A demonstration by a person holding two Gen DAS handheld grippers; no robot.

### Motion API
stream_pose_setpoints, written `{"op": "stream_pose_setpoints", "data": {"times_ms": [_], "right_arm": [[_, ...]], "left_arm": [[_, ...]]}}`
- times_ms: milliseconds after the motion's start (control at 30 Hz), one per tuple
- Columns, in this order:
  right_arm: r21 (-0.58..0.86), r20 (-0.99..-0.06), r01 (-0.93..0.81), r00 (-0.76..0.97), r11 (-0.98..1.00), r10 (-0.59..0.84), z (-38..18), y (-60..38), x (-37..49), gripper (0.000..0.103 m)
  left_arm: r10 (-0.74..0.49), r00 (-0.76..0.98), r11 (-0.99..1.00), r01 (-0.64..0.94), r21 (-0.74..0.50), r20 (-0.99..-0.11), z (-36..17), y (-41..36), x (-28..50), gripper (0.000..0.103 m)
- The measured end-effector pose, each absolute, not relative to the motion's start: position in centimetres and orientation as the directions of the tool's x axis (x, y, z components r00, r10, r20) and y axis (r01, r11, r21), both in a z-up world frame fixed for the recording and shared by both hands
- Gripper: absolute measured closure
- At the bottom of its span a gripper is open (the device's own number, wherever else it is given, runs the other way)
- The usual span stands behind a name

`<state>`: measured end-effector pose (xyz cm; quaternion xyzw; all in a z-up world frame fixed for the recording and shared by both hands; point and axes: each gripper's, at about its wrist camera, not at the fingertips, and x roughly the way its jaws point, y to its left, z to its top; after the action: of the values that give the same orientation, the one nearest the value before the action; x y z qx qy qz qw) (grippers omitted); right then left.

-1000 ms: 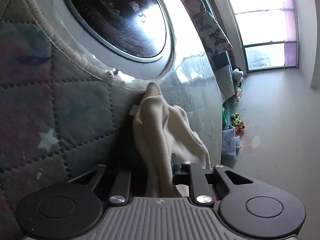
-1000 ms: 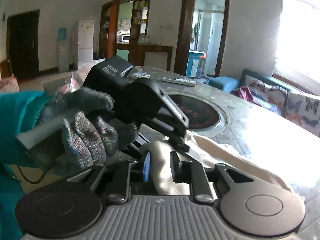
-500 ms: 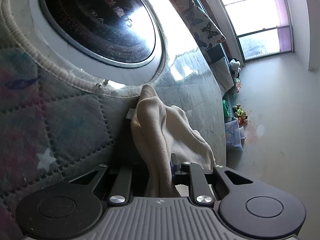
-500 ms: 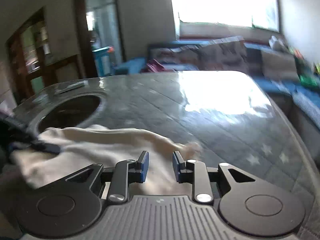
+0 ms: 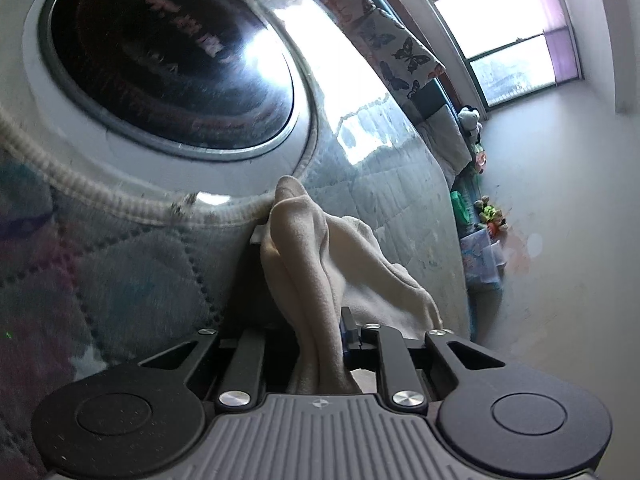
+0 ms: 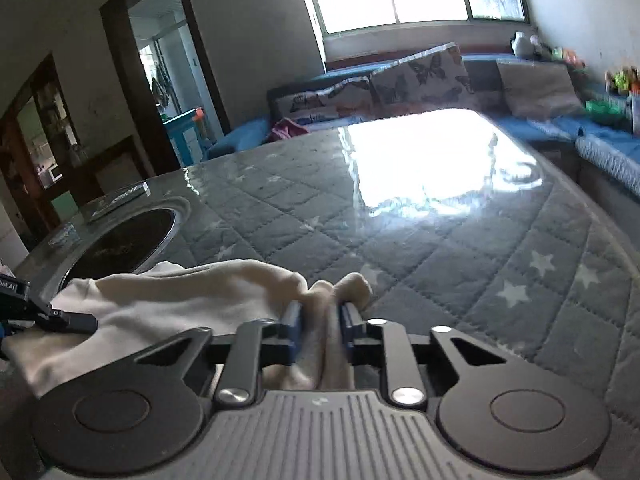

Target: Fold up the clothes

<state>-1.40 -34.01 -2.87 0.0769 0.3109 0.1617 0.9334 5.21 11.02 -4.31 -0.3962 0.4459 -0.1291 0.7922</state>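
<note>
A cream cloth garment (image 6: 172, 300) lies bunched on the quilted grey table cover (image 6: 400, 248). My right gripper (image 6: 320, 320) is shut on a bunched fold of it at its right end. My left gripper (image 5: 320, 328) is shut on the garment's other end (image 5: 304, 248), which rises in a fold between the fingers. The left gripper's tip also shows at the left edge of the right wrist view (image 6: 60, 316), on the cloth.
A round dark glass inset (image 6: 124, 240) with a metal rim sits in the table just beyond the garment; it also shows in the left wrist view (image 5: 168, 60). A remote-like object (image 6: 120, 200) lies behind it. A sofa with butterfly cushions (image 6: 420, 76) runs behind the table.
My right gripper swung away from the left hand to the garment's right end and closed on a fold. My left gripper kept its hold and shifted slightly.
</note>
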Motion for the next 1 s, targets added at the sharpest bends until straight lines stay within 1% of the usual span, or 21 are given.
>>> {"op": "stream_pose_setpoints", "data": {"times_ms": [67,167,333,500,567,633,767,833,867,900,933,967,1000], "right_arm": [[0.233,-0.536,-0.254,0.772,0.939,0.342,-2.1,-34.0,-2.1,0.093],[0.202,-0.507,-0.255,0.798,0.946,0.324,-0.6,-34.3,-3.0,0.094],[0.148,-0.473,-0.233,0.837,0.961,0.275,1.6,-35.5,-3.5,0.094],[0.082,-0.445,-0.149,0.879,0.985,0.17,3.5,-38.4,-2.8,0.095],[0.057,-0.429,-0.106,0.895,0.993,0.12,4.3,-39.9,-2.4,0.102],[0.04,-0.413,-0.062,0.908,0.997,0.073,5.1,-41.7,-2.0,0.102],[0.06,-0.411,0.029,0.912,0.998,-0.002,5.7,-45.3,-0.4,0.102],[0.085,-0.437,0.036,0.9,0.996,0.004,5.0,-46.4,0.1,0.1],[0.104,-0.453,0.032,0.891,0.994,0.018,4.4,-46.8,0.4,0.097],[0.12,-0.47,0.027,0.882,0.992,0.033,3.7,-47.0,0.5,0.096],[0.131,-0.486,0.018,0.872,0.991,0.048,2.8,-47.0,0.6,0.092],[0.148,-0.502,0.015,0.863,0.989,0.062,1.9,-47.0,0.7,0.08],[0.173,-0.516,0.017,0.854,0.985,0.075,1.0,-47.1,0.8,0.074]], "left_arm": [[-0.552,0.571,0.679,-0.116,-0.725,-0.608,-3.8,10.5,5.5,0.086],[-0.552,0.575,0.71,-0.056,-0.702,-0.604,-2.7,9.6,6.1,0.087],[-0.589,0.562,0.727,0.055,-0.685,-0.581,-0.6,6.3,8.1,0.087],[-0.634,0.528,0.723,0.144,-0.676,-0.565,0.6,1.4,10.7,0.087],[-0.653,0.511,0.716,0.178,-0.675,-0.559,1.1,-0.8,12.0,0.087],[-0.666,0.499,0.714,0.208,-0.669,-0.555,1.5,-2.9,13.2,0.087],[-0.67,0.483,0.722,0.247,-0.646,-0.564,1.6,-6.4,15.4,0.087],[-0.677,0.471,0.716,0.239,-0.656,-0.566,1.2,-6.6,15.8,0.087],[-0.68,0.466,0.712,0.236,-0.661,-0.566,1.0,-6.5,15.8,0.087],[-0.676,0.466,0.716,0.233,-0.658,-0.571,0.8,-6.5,15.9,0.087],[-0.671,0.466,0.721,0.228,-0.655,-0.576,0.7,-6.4,16.0,0.087],[-0.665,0.467,0.726,0.222,-0.651,-0.583,0.5,-6.3,16.1,0.087],[-0.659,0.467,0.732,0.216,-0.646,-0.59,0.2,-6.1,16.1,0.087]]}}
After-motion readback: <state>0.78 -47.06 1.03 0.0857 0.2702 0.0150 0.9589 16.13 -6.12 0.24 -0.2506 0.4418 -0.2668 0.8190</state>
